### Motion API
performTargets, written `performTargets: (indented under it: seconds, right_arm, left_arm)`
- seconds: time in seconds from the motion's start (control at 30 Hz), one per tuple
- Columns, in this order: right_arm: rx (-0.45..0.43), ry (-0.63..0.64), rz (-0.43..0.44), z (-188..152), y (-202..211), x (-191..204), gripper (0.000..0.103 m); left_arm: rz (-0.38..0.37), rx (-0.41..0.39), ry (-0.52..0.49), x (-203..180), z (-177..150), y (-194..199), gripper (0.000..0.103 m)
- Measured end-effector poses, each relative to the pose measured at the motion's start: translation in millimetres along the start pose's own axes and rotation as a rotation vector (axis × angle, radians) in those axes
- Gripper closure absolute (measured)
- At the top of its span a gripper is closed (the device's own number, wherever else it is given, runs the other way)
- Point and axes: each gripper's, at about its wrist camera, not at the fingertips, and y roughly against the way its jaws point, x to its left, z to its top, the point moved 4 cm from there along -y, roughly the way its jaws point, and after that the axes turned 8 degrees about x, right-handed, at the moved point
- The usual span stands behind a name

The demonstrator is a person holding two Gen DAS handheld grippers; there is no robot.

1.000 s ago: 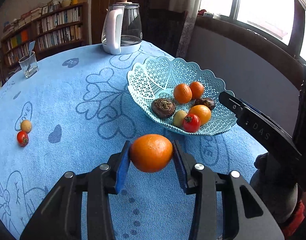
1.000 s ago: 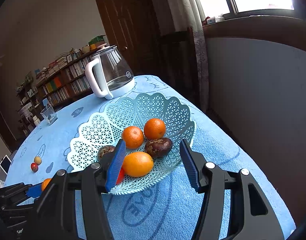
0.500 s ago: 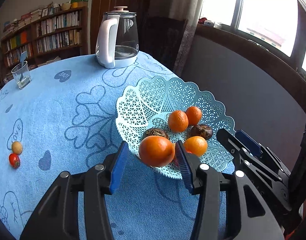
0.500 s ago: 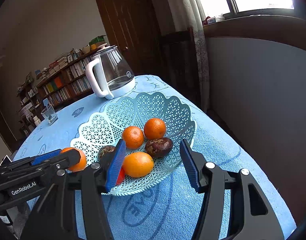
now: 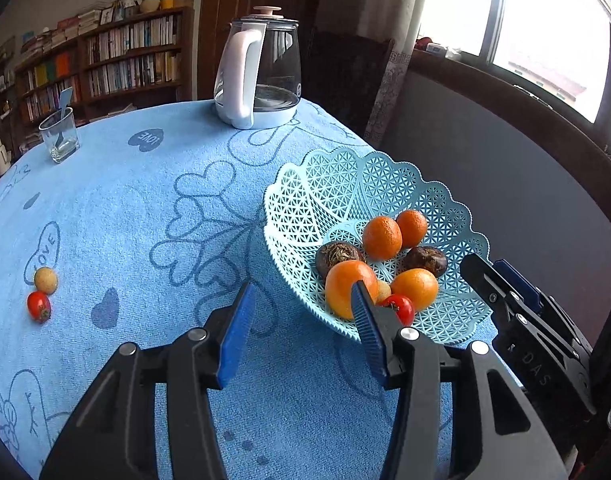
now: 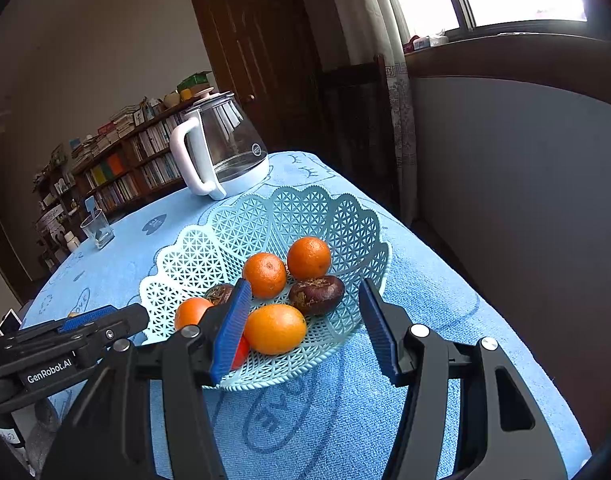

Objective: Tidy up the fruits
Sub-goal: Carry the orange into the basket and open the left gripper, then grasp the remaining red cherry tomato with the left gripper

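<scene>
We are opening our left gripper (image 5: 301, 332), and its fingers now stand apart with nothing between them: the orange (image 5: 347, 288) they were carrying a second ago is lying in the basket (image 5: 345, 184) by the other fruit. Our right gripper (image 6: 305, 332) is hanging open and empty. A tomato (image 5: 38, 306) and a small yellow fruit (image 5: 46, 280) are waiting on the bench (image 5: 145, 220).

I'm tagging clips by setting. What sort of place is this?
Probably a home living or dining room: full bookshelves, a table under a blue cloth with a glass kettle, a window.
</scene>
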Motion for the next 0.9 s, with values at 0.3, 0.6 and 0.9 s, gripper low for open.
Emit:
performTargets:
  seconds: [0.3,0.6,0.9]
  right_arm:
    - [-0.023,0.009,-0.013,0.2,2.0,-0.9,0.038]
    - [-0.037,0.021,-0.030,-0.7,3.0,0.4,0.038]
    - [-0.048,0.032,-0.048,-1.6,4.9,1.9,0.036]
  left_arm:
    - [0.031,-0.007,0.042,17.4,-5.9,6.0,0.046]
    - [0.074,-0.026,0.098,47.0,-11.8,17.6,0.046]
    - [0.166,-0.063,0.173,91.2,-20.1,34.0,0.038]
